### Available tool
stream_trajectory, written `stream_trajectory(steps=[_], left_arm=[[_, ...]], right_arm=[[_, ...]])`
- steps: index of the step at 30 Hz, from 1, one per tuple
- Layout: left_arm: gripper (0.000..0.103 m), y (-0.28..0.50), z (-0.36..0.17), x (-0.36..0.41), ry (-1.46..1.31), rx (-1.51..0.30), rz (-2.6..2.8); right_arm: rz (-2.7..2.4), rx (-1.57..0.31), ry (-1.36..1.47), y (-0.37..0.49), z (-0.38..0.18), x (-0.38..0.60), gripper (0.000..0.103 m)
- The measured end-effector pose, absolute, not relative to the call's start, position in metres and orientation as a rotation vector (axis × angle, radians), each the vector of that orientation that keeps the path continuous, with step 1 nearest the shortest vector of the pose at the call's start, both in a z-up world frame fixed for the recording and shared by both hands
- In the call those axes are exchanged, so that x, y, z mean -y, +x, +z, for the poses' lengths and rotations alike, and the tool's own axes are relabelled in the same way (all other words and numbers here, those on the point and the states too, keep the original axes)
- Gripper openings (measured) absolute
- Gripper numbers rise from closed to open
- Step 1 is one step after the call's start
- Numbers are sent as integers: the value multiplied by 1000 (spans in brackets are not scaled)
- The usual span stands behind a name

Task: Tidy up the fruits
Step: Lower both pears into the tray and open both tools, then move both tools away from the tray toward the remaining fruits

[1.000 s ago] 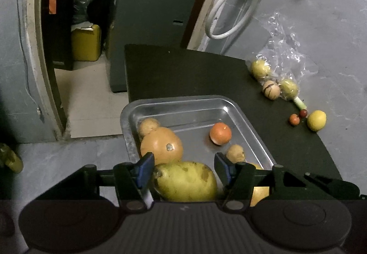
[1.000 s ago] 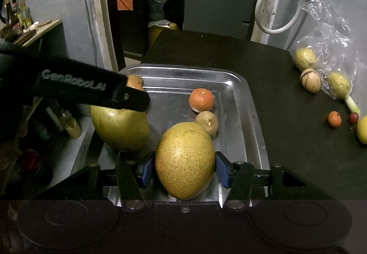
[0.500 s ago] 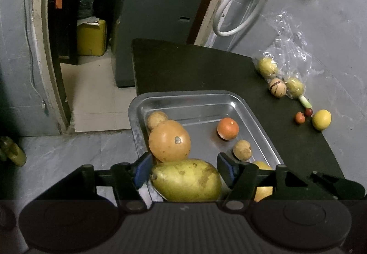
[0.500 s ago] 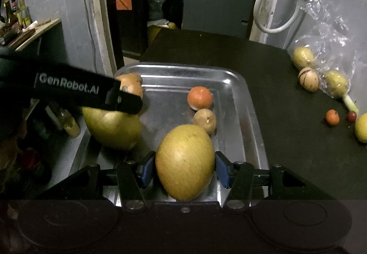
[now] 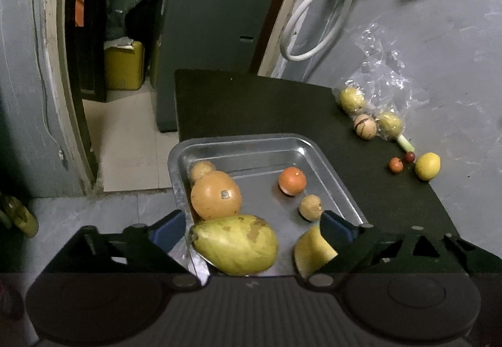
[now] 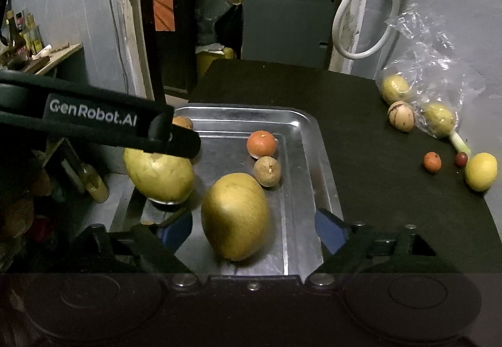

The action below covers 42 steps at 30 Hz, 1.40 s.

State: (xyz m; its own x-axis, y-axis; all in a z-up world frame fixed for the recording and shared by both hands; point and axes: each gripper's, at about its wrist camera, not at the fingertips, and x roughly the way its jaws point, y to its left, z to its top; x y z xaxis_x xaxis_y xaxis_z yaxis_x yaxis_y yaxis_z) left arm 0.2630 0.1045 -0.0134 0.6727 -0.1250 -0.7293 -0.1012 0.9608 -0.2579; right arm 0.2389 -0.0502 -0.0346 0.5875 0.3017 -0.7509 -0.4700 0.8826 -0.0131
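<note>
table (image 5: 257, 108): dark top, runs from near edge to far wall
tray (image 5: 332, 171): metal, near-left part of table, holds six fruits
bag (image 6: 439, 65): clear plastic, far right on table, crumpled against wall
left gripper (image 5: 251, 228): jaws spread wide, holding nothing; green mango sits between them, clear of both pads
right gripper (image 6: 254, 229): jaws wide apart, nothing gripped; yellow mango between them with a gap each side
green mango (image 5: 235, 243): lying on its side at near-left edge of tray, just near of big orange
yellow mango (image 6: 235, 215): resting on tray floor, near middle, slightly blurred
big orange (image 5: 216, 196): left side of tray, touching brown fruit behind it
brown fruit (image 5: 202, 170): far-left corner of tray
small orange (image 6: 261, 144): middle-right of tray, just far of round brown fruit
round brown fruit (image 6: 267, 171): right of yellow mango, close to it
lemon (image 6: 480, 171): right edge of table, well apart from tray
bagged fruits (image 6: 437, 118): two yellow-green ones at bag mouth, striped fruit (image 6: 401, 116) between them
berries (image 6: 432, 162): one orange, one dark red, just left of lemon
</note>
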Motion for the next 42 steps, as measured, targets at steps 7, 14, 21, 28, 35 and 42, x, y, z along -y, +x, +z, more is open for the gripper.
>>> stream_trajectory(steps=[7,14,21,28,35,42], left_arm=[[102,248,-1,-96,-265,-809,0],[102,235,4,-87,-244,-815,-20],[102,220,8,-76,-194,-826,-50],[102,198,6,-75,-171,-855,-91],[102,173,-8,-85,-219,-931,-161],[102,154,-12,-80,-153,-990,-235]], right_arm=[[463,-798,-220,217,-23,60,99],[471,-785,-218,196,-15,68,102],[507,-795,-201,181,-9,77,102],[562,-840,-243,160,-11,82,102],[561,-885,-279,139,-15,93,102],[485,-937,-260,133,-19,113,102]])
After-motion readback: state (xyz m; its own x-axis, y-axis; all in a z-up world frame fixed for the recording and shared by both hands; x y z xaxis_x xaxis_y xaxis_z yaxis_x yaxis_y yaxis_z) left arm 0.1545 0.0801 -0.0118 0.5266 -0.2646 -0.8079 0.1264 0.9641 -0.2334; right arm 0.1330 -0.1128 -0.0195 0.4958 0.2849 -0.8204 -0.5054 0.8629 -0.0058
